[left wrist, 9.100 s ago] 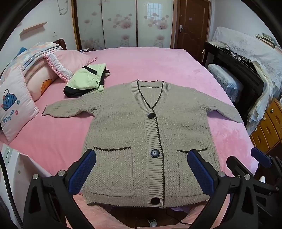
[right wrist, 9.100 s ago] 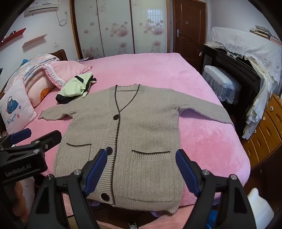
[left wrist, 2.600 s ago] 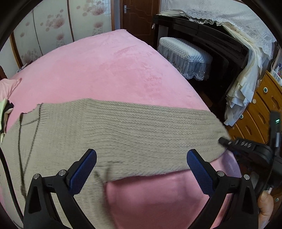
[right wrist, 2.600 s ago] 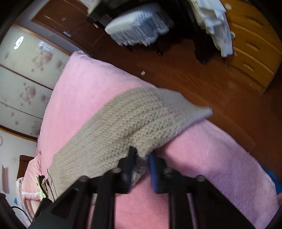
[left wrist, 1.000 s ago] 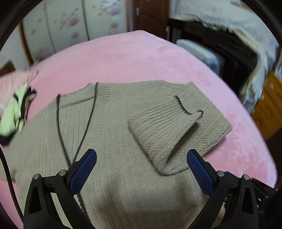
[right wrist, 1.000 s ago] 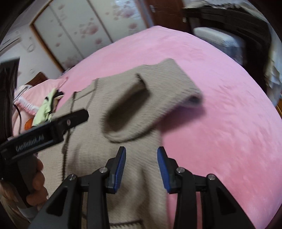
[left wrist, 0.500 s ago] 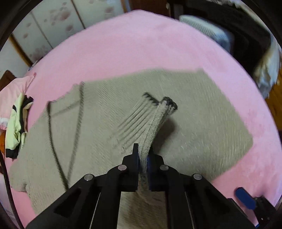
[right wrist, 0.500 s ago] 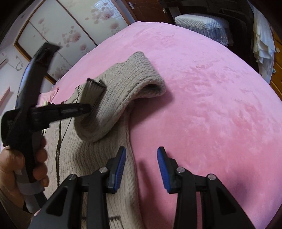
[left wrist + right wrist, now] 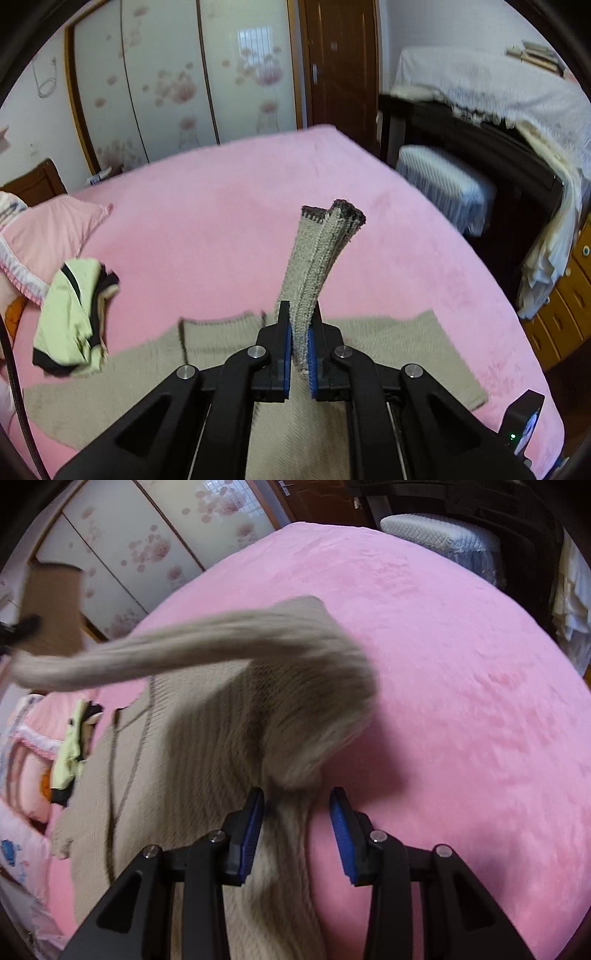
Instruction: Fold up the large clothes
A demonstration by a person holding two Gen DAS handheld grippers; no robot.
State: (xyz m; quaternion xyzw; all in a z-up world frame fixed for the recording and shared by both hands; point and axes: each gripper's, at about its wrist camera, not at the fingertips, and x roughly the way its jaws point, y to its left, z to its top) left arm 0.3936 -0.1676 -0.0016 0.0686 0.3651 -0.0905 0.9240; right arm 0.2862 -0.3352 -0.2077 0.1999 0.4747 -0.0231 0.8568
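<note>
Since half a second ago the left hand-held gripper has risen, lifting the sleeve clear of the cardigan, which now lies low in the left wrist frame. Its blue pads are clamped on the sleeve just below the ribbed cuff, which stands up from the jaws towards the upper centre, tilted slightly right, dark edging at its tip.

In the right wrist frame, the right hand-held gripper points steeply down at lower centre, jaws at a narrow gap straddling the cardigan's right edge, pads not pressing the knit. From there the sleeve runs as a blurred band from frame centre out to the upper left.

The cardigan is beige, coarse-ribbed, with dark trim at the neckline, spread flat on the pink bed. Farther off, at left, lies a green-and-black garment beside pink pillows
</note>
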